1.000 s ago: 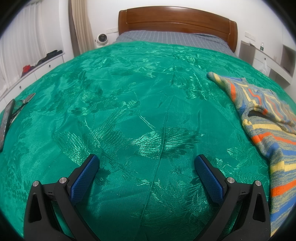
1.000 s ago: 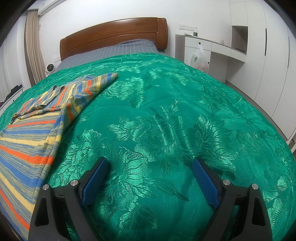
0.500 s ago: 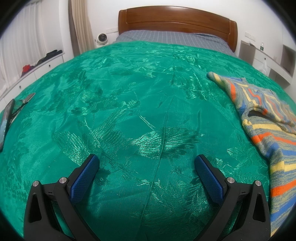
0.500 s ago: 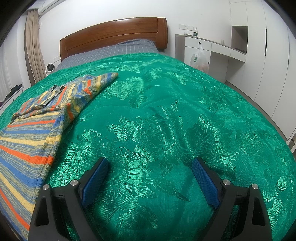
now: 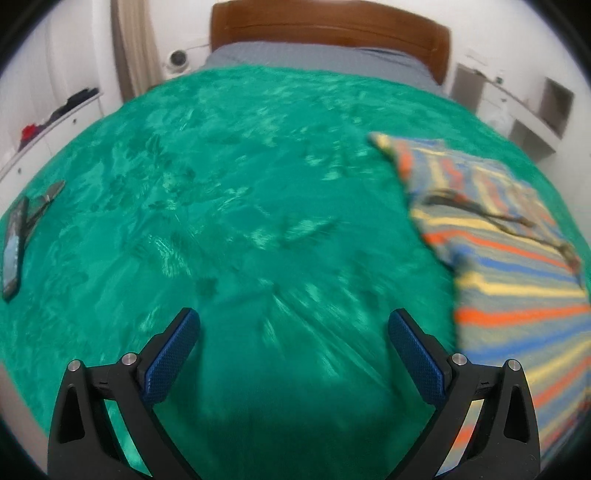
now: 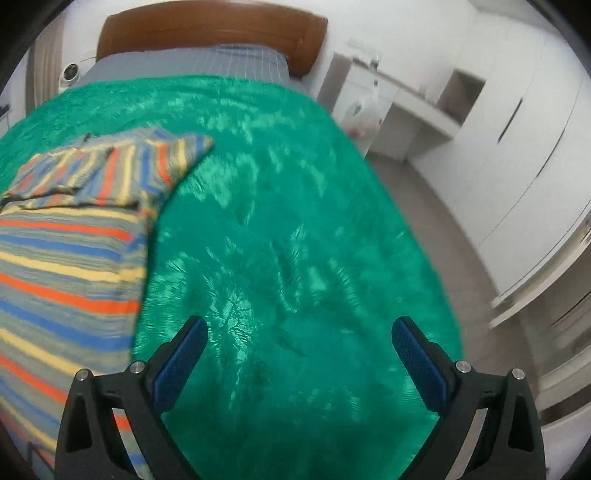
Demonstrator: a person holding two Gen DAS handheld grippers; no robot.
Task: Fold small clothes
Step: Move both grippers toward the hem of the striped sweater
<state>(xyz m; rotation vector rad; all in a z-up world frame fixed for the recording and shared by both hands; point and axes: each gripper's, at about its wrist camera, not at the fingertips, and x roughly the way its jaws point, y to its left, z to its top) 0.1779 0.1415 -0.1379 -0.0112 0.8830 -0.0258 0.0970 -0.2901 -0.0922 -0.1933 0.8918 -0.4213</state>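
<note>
Surface: a bed under a shiny green bedspread (image 5: 240, 206) with a woven leaf and flower pattern; grey checked sheet (image 6: 192, 61) bare at the far end, below a brown wooden headboard (image 5: 328, 22); both views motion-blurred.

Room: white walls; curtain (image 5: 135, 40) and a small round white device (image 5: 178, 58) far ahead-left of the left claw (image 5: 293, 325); low white shelf with dark and red items further left; a dark phone (image 5: 13, 251) and a thin metal tool beside it lie on the spread, well left of that claw; white desk and cupboards (image 6: 517, 110) and grey floor to the right of the right claw (image 6: 299, 332).

Striped sweater (image 5: 509, 280) (orange, blue, yellow, grey): flat on the spread, just right of the left claw's right finger, and left of the right claw, its near edge passing under the left finger.

Claws: left spread wide, nothing between the blue pads (image 5: 173, 354); right likewise wide apart and empty.

Change since a second ago: both cameras sit higher and tip downward; more sweater shows in each view; the bed's right edge and floor now appear in the right view; frames were sharp, now smeared.
</note>
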